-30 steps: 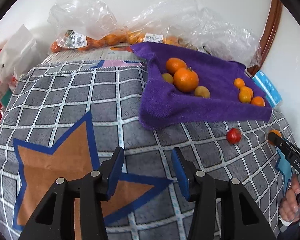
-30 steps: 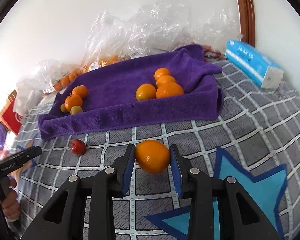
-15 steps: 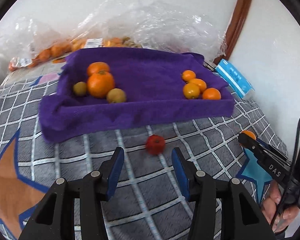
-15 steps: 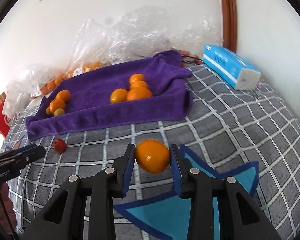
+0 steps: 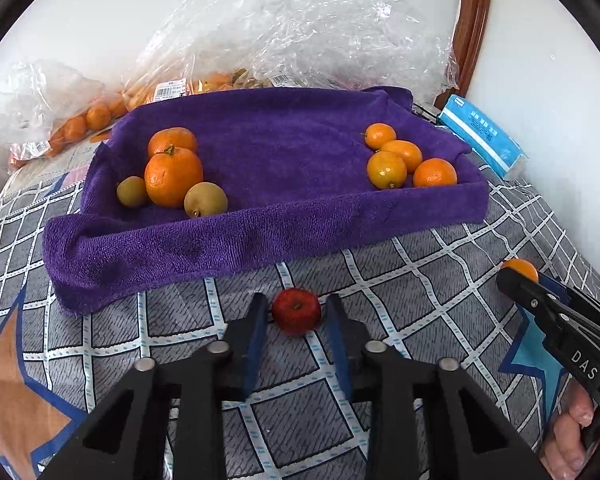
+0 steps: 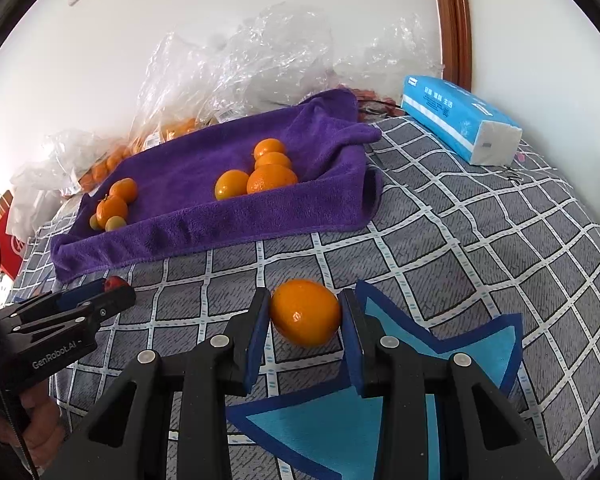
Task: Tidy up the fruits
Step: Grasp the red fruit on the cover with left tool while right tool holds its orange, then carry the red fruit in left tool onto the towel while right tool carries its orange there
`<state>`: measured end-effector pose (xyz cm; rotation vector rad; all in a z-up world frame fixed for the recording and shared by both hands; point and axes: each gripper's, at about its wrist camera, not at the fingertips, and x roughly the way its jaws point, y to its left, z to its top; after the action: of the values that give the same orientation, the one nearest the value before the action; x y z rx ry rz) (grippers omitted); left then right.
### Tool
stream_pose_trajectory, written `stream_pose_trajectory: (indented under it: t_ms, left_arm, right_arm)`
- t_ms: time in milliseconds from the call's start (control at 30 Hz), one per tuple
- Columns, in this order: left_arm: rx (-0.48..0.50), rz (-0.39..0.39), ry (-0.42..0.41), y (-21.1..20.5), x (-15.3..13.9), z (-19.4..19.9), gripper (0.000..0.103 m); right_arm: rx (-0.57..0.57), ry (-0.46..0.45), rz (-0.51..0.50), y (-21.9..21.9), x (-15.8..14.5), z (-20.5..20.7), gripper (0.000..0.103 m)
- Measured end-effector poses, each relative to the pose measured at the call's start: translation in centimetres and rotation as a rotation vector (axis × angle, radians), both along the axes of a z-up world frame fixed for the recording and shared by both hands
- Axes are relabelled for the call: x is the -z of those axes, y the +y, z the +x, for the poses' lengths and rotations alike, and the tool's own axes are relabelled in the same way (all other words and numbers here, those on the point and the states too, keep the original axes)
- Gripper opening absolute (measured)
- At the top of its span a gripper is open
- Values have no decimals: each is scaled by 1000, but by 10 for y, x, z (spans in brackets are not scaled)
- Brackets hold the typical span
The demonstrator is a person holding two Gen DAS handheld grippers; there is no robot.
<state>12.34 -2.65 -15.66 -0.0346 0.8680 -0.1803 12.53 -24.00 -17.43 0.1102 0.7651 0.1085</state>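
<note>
My left gripper [image 5: 296,314] has its jaws pinching the small red fruit [image 5: 296,311], maybe a tiny apple, on the checked blanket [image 5: 420,300] just off the near edge of the purple towel [image 5: 284,160]. My right gripper [image 6: 305,314] is clamped on an orange [image 6: 305,312] over the blanket's blue star patch [image 6: 400,320]. On the towel, two oranges and two greenish fruits sit near its left edge, four small citrus [image 5: 404,158] near its right. A blue tissue pack [image 6: 460,118] lies beyond the towel's far right corner.
</note>
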Motion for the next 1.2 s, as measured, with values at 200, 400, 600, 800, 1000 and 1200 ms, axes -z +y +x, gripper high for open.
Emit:
stream_pose_trajectory:
  t_ms: [200, 400, 600, 800, 1000, 1200]
  left_arm:
    - [-26, -51, -11, 13, -3, -5, 24]
    - [-65, -102, -26, 39, -8, -22, 24]
    - [-135, -128, 9, 64, -2, -36, 24]
    - [-188, -214, -2, 88, -1, -52, 24]
    - [-195, -253, -12, 96, -9, -57, 24]
    - [-187, -279, -8, 96, -11, -62, 24]
  right_arm:
    - [-7, 3, 0, 1, 0, 0, 35]
    - [-19, -5, 15, 1, 0, 0, 35]
    - [-35, -15, 22, 2, -2, -1, 35]
    - [-65, -13, 14, 8, -2, -1, 35]
    - [-70, -27, 24, 7, -4, -3, 35]
    - [-81, -28, 8, 12, -5, -4, 35]
